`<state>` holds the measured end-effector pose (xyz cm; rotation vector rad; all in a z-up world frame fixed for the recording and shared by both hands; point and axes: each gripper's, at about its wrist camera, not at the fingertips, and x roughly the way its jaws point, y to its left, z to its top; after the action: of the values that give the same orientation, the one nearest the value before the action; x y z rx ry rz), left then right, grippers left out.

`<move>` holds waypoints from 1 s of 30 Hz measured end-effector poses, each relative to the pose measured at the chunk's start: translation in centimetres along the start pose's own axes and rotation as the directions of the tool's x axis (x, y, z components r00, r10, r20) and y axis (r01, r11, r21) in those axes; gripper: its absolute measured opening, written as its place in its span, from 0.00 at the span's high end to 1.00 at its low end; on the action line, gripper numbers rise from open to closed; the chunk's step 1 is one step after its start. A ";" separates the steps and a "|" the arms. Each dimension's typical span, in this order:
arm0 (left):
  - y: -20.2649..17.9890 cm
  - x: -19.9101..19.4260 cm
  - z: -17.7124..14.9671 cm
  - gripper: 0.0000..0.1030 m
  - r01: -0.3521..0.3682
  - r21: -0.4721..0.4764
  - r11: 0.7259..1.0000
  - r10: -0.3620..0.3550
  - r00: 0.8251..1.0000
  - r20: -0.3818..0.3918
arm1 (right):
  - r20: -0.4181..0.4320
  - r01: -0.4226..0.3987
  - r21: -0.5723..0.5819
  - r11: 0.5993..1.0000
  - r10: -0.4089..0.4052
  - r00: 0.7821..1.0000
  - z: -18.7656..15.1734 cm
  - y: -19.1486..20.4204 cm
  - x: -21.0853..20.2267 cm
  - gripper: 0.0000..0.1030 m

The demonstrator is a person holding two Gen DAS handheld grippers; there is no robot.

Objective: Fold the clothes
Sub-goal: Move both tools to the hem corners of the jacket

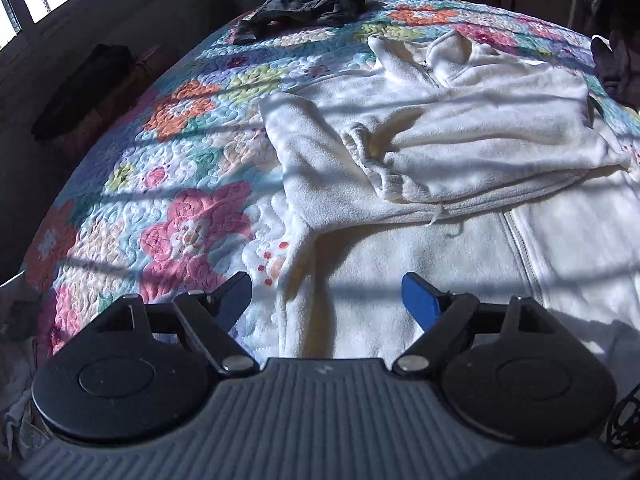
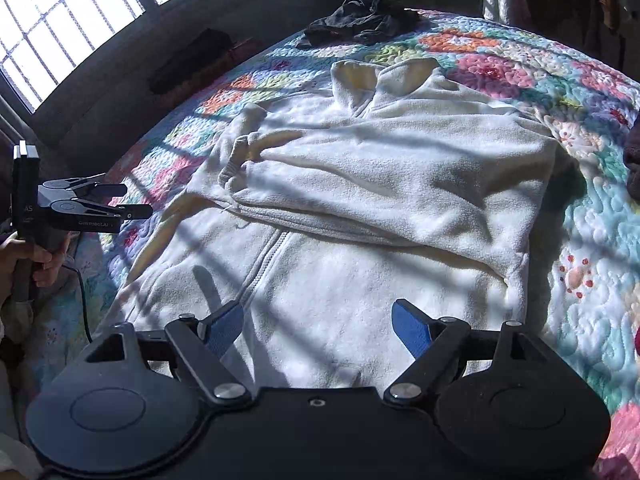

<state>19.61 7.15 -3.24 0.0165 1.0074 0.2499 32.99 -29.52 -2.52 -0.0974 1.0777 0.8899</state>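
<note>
A white fleece zip jacket [image 1: 440,140] lies spread on a floral quilt, collar at the far end, with one sleeve folded across its chest toward the left. It also shows in the right wrist view [image 2: 380,184]. My left gripper [image 1: 326,300] is open and empty, hovering above the jacket's lower left edge. My right gripper [image 2: 318,328] is open and empty above the jacket's lower front, near the zipper [image 2: 264,256]. The left gripper [image 2: 132,202] also appears at the left of the right wrist view, held in a hand, beside the jacket's left edge.
The floral quilt [image 1: 168,184] covers the bed. A dark crumpled garment [image 1: 304,4] lies at the far end, also in the right wrist view [image 2: 360,16]. Another dark cloth [image 2: 632,160] sits at the right edge. A barred window [image 2: 60,20] is at the left.
</note>
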 end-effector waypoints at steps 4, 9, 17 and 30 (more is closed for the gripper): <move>1.7 -1.5 -4.6 0.20 0.037 -0.005 0.999 -0.037 0.990 -0.136 | -0.086 0.014 0.035 0.999 -0.011 0.996 -4.9 1.8 -2.6 0.18; 4.3 -3.2 -10.6 0.20 0.089 -0.057 0.994 -0.101 0.960 -0.261 | -0.144 0.066 0.131 0.989 -0.047 0.988 -11.7 3.1 -4.5 0.18; 4.8 -0.8 -16.7 0.20 0.208 -0.192 0.959 -0.265 0.897 -0.354 | -0.107 0.138 0.303 0.943 -0.111 0.988 -19.9 3.6 -5.0 0.17; 3.5 2.0 -19.2 0.20 0.272 -0.258 0.927 -0.359 0.842 -0.402 | -0.160 0.341 0.326 0.882 -0.304 0.939 -20.7 2.2 -1.6 0.17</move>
<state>3.79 9.05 -14.73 -0.4004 1.4185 0.0404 16.30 -38.78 -10.94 -0.0250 1.2599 0.3855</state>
